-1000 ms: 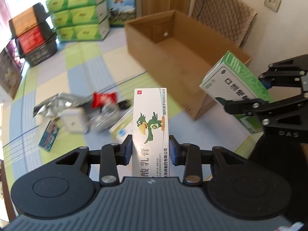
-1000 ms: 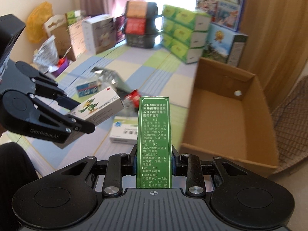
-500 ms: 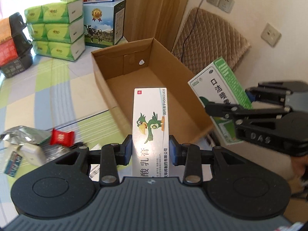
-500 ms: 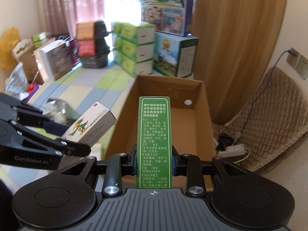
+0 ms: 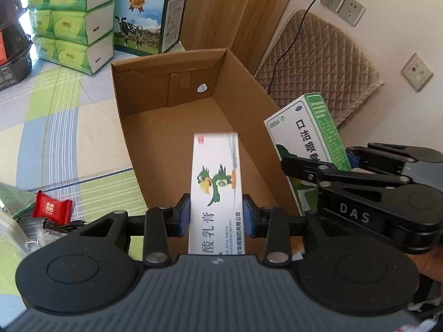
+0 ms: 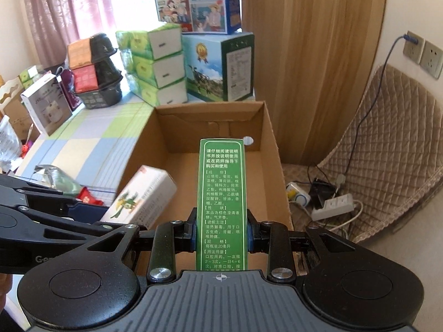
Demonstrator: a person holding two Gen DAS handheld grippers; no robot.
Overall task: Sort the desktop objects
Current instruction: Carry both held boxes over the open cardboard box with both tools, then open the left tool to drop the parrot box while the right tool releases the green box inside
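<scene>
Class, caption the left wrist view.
Left gripper holds a white parrot-printed carton over an open brown cardboard box.

My left wrist camera sits just behind my left gripper (image 5: 216, 211) and looks forward and down along its fingers, close above the near end of the cardboard box (image 5: 177, 116). My right wrist camera looks the same way from behind my right gripper (image 6: 221, 229), close over the box's near right corner. Both views face the far wall of the box and the tissue packs (image 5: 72, 19) beyond. Each view catches the other gripper at its edge: the right one low at right, the left one low at left.
</scene>
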